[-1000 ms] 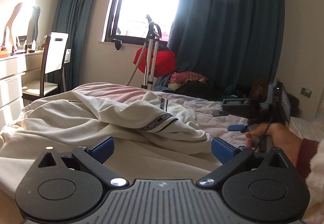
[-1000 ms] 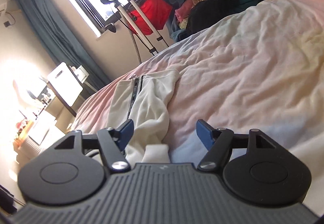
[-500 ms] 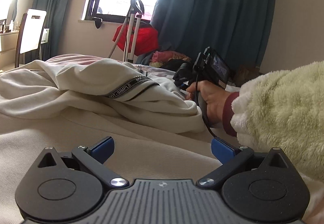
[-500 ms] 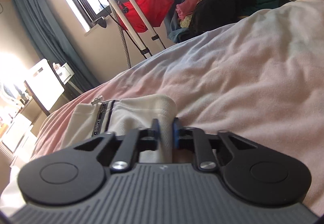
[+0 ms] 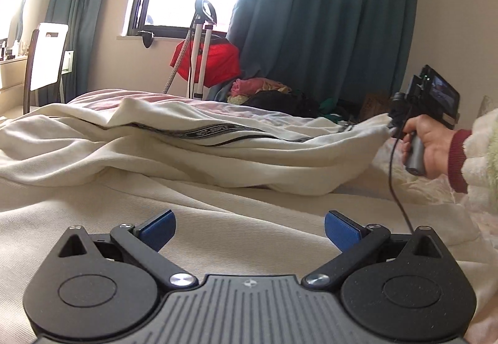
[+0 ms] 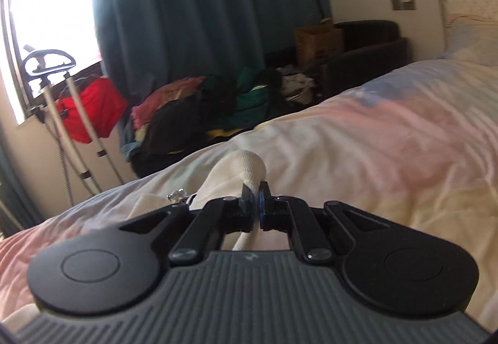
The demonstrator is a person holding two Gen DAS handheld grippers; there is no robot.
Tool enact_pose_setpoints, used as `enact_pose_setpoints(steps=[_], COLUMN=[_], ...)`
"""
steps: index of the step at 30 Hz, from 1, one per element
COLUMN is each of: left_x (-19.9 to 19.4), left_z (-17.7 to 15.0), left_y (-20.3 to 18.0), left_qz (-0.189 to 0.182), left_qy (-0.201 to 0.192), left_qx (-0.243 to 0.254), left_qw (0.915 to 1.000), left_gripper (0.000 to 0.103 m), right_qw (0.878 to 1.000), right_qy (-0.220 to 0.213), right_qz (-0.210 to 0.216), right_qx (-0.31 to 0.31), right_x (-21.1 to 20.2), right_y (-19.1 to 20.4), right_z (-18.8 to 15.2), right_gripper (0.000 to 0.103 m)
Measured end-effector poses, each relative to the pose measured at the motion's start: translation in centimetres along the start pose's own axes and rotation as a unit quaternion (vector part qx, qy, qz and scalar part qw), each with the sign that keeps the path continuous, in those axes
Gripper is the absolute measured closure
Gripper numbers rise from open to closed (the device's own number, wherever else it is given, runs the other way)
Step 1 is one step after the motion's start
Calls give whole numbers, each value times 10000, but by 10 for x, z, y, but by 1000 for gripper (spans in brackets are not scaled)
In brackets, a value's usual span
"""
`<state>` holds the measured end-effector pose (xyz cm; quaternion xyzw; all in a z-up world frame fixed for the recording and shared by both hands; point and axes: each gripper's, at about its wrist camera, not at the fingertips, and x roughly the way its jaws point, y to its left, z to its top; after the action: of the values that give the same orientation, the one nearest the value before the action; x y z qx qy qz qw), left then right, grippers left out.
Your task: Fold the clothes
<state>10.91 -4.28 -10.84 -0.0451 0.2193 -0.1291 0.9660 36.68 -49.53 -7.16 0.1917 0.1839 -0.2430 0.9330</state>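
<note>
My right claw clamped on cream ribbed-knit garment cuff; my left claw wide open, empty, low over cloth.

We are holding our left black claw with blue pads low and level, its jaws standing wide apart with nothing between them. Our right black claw is pinching its blue pads together on a fold of cream cloth. Our right hand, in a dark red cuff and fluffy pale sleeve, is gripping that claw's grey handle, raised off to the right.
</note>
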Motion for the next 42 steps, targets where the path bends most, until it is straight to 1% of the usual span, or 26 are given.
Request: enact_pose_setpoints(steps=[3,6,8,9,12,14,17,19,21,24,26,29,30,32,33,34,35,36,37,38,39,40,42], left_x=[-3,-5,-5,-5,-7,-9,-11,-14,-19,-31,-37,-37,-38,-41,-44,-47,-51,-56,-62,-66,-71,-77,-90], left_z=[1,1,1,2,4,5,6,7,8,10,12,13,12,11,10,10,10,11,12,13,14,15,15], left_y=[-2,-2,-1,1,5,6,7,8,10,19,21,23,22,19,17,14,11,7,3,0,-4,-8,-14], left_qz=[-92,-125,-97,-88,-40,-18,11,2,26,81,160,208,212,233,257,282,307,331,355,376,383,384,382], left_qy=[16,42,95,129,160,149,123,118,149,174,184,192,172,125,94,63,-23,-138,-240,-308,-364,-421,-555], left_qx=[-5,-11,-49,-78,-168,-157,-117,-69,-36,-84,-109,-210,-189,-100,-8,84,151,205,272,334,398,467,572], left_qw=[10000,9999,9999,9998,9997,9998,9999,9999,9999,9998,9996,9994,9995,9996,9996,9995,9994,9991,9987,9983,9978,9973,9961], left_gripper=[0,0,0,0,0,0,0,0,0,0,0,0,0,0,0,0,0,0,0,0,0,0,0], right_qw=[9991,9988,9982,9987,9993,9991,9977,9970,9961,9947,9952,9937,9937,9960,9970,9967,9959,9947,9951,9954,9953,9947,9931], right_qy=[118,-80,-155,-164,-69,95,398,459,304,301,350,521,567,546,536,553,572,592,464,319,174,28,-41], right_qz=[-293,-125,-113,-137,-330,-417,-505,-492,-291,-149,-175,-169,-181,-93,-13,163,351,539,661,774,888,1001,1168], right_qx=[-287,-457,-571,-468,-168,58,204,387,774,975,895,980,946,702,558,576,614,651,563,458,354,249,53], right_x=[-11,-31,-39,-42,-45,-47,-50,-56,-69,-83,-85,-80,-79,-84,-88,-94,-101,-108,-121,-135,-149,-163,-193], right_y=[-32,-34,-36,-43,-72,-96,-129,-147,-162,-175,-182,-192,-193,-188,-185,-185,-184,-184,-179,-173,-167,-161,-145], right_z=[34,54,57,55,33,7,-32,-51,-60,-63,-66,-81,-87,-93,-95,-92,-90,-87,-84,-81,-77,-74,-68], right_gripper=[96,97,97,97,97,97,97,97,97,97,96,96,94,91,88,84,70,46,31,6,0,0,0])
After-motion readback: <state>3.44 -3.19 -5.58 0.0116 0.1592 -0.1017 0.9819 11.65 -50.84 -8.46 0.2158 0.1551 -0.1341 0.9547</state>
